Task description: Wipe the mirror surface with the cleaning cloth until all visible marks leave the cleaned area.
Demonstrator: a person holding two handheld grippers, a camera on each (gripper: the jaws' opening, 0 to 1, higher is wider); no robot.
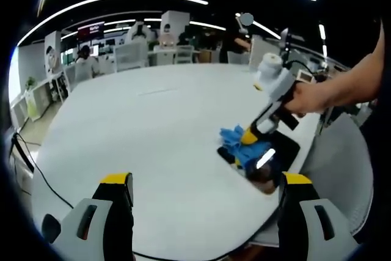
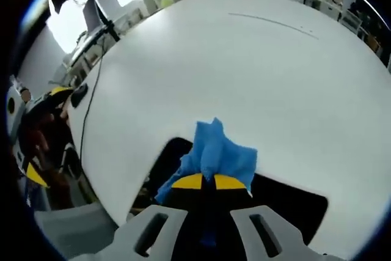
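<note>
Where the white worktop (image 1: 153,126) curves toward its near edge, the mirror (image 1: 287,145) lies flat as a dark, glossy rectangle, and much of it is covered: in the left gripper view the blue cleaning cloth (image 1: 241,142) sits bunched over its left part, with the right gripper (image 1: 250,137) pressing down on it from above, held by a person's hand (image 1: 308,97) whose arm runs off the right edge. In the right gripper view the right gripper (image 2: 211,181) has its yellow-tipped jaws drawn close together on the cleaning cloth (image 2: 217,151), which rises between them in a crumpled peak and hides the middle of the mirror (image 2: 293,203) — only dark strips on either side of the cloth can be seen, so any marks on the glass cannot be made out. The left gripper (image 1: 204,181) hovers over the worktop's near edge with its jaws spread wide and nothing between them, well apart from the mirror. A black cable (image 1: 43,181) trails over the worktop's left edge. Beyond the worktop lies an office with desks and seated people, too small and blurred to describe.
</note>
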